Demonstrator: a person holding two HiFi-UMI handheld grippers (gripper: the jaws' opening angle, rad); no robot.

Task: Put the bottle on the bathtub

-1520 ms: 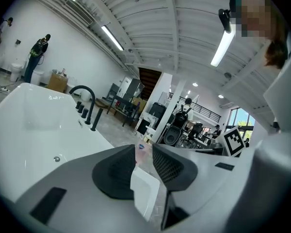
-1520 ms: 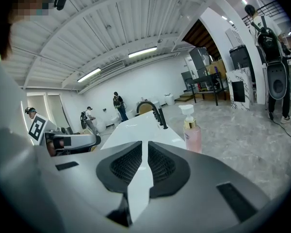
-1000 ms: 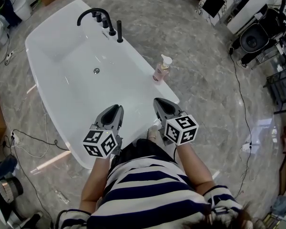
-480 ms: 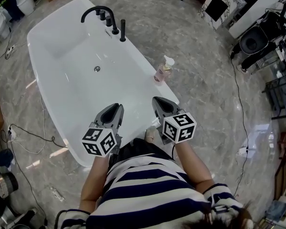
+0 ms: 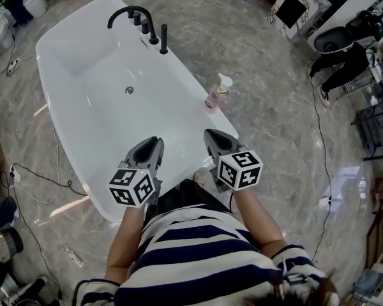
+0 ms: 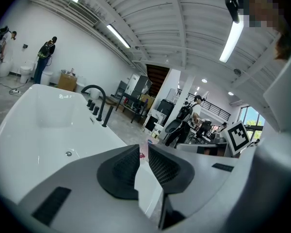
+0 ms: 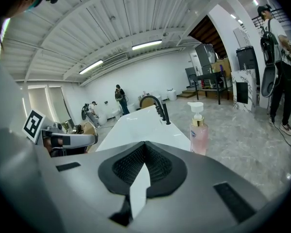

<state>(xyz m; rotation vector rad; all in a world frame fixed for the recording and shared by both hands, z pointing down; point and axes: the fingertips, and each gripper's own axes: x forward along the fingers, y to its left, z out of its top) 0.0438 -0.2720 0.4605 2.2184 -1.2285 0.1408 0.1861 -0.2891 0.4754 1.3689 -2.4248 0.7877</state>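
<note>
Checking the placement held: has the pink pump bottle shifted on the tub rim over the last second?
No. The pump bottle stands at the same spot on the bathtub rim, equally far from the black faucet.

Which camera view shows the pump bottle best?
The right gripper view: the pump bottle stands close and clear on the bathtub rim. The head view shows it small from above; the left gripper view shows only a pink sliver beyond its jaws.
</note>
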